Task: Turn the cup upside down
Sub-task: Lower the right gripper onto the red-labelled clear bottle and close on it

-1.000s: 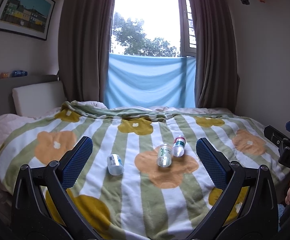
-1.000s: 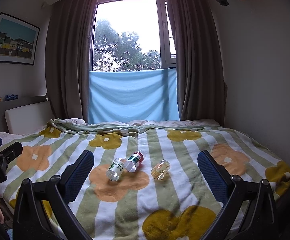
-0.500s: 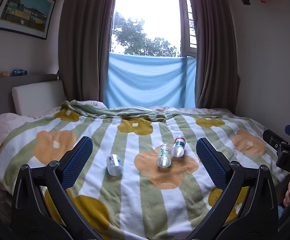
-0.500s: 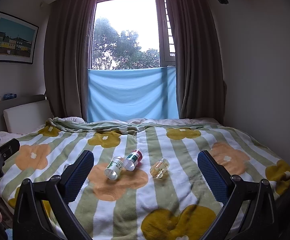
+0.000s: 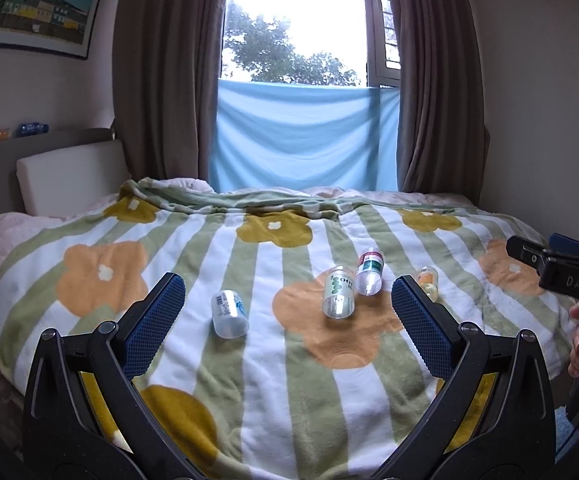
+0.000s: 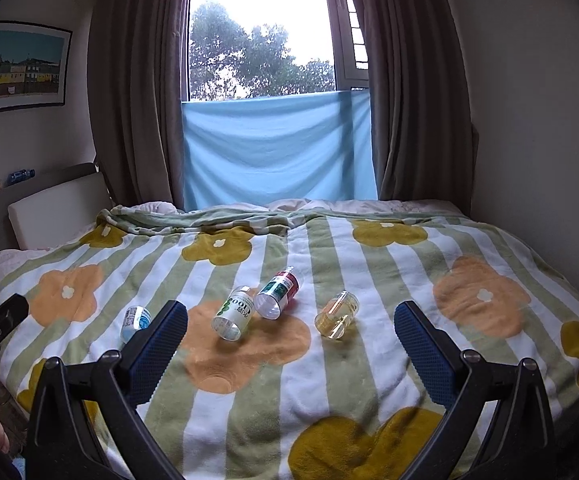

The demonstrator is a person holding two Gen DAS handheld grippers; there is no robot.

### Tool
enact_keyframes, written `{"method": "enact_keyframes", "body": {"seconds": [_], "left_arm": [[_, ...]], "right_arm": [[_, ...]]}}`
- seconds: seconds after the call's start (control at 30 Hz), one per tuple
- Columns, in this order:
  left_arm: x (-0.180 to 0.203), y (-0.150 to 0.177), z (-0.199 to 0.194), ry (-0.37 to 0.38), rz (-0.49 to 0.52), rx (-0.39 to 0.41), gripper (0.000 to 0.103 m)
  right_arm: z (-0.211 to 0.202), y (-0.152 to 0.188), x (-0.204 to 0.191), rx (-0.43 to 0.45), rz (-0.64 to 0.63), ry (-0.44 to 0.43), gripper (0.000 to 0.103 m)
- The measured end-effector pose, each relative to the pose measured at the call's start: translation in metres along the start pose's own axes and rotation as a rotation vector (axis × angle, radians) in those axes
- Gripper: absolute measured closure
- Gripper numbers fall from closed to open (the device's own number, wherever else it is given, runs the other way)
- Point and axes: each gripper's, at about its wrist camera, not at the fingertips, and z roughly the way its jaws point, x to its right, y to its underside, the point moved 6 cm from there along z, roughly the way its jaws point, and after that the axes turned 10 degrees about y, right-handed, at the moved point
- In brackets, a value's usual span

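1. The left tongs stand wide apart and hold nothing. They hang above the near edge of the bed and look along the blanket, so the whole row of cups is in their sight.

2. The right tongs are also spread wide and empty, at about the same height. Neither pair is near a cup; I judge this is the moment of choosing, not yet of reaching.

3. Four clear cups lie on their sides on the blanket, none upright and none upside down, so the task is not begun.
   - The blue cup lies alone toward the left, well apart from the others.
   - The green cup and the red cup lie just beside each other in the middle (they seem to touch, but I cannot be sure).
   - The yellow cup lies a little to the right, with its open mouth toward the camera.

4. The yellow cup lies between the right fingers in that view, so it is probably the easiest for the right tongs; the blue one suits the left.

5. The blanket is soft and a little wavy, so a cup set mouth-down may tip over; it needs a flat place and a slow release.
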Motion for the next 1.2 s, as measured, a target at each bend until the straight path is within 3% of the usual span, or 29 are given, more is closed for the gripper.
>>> {"method": "enact_keyframes", "body": {"seconds": [0.27, 0.47, 0.67, 0.93, 1.0, 1.17, 1.2], "left_arm": [[-0.031, 0.05, 0.053, -0.026, -0.037, -0.081, 0.0], [-0.045, 0.089, 0.097, -0.012, -0.057, -0.217, 0.0], [-0.048, 0.118, 0.132, 0.012, -0.079, -0.33, 0.0], [-0.049, 0.141, 0.154, 0.033, -0.092, -0.407, 0.0], [-0.051, 0.141, 0.155, 0.042, -0.114, -0.41, 0.0], [-0.059, 0.142, 0.154, 0.049, -0.169, -0.412, 0.0], [-0.061, 0.142, 0.153, 0.047, -0.176, -0.412, 0.0]], "right_arm": [[0.154, -0.025, -0.022, -0.259, 0.016, -0.125, 0.0], [0.271, -0.025, -0.045, -0.472, 0.005, -0.117, 0.0], [0.357, -0.004, -0.06, -0.66, 0.057, -0.096, 0.0], [0.418, 0.026, -0.072, -0.798, 0.06, -0.014, 0.007], [0.425, 0.032, -0.073, -0.823, 0.057, -0.007, 0.018], [0.435, 0.043, -0.073, -0.859, 0.054, 0.003, 0.031], [0.436, 0.045, -0.073, -0.864, 0.058, 0.001, 0.038]]}}
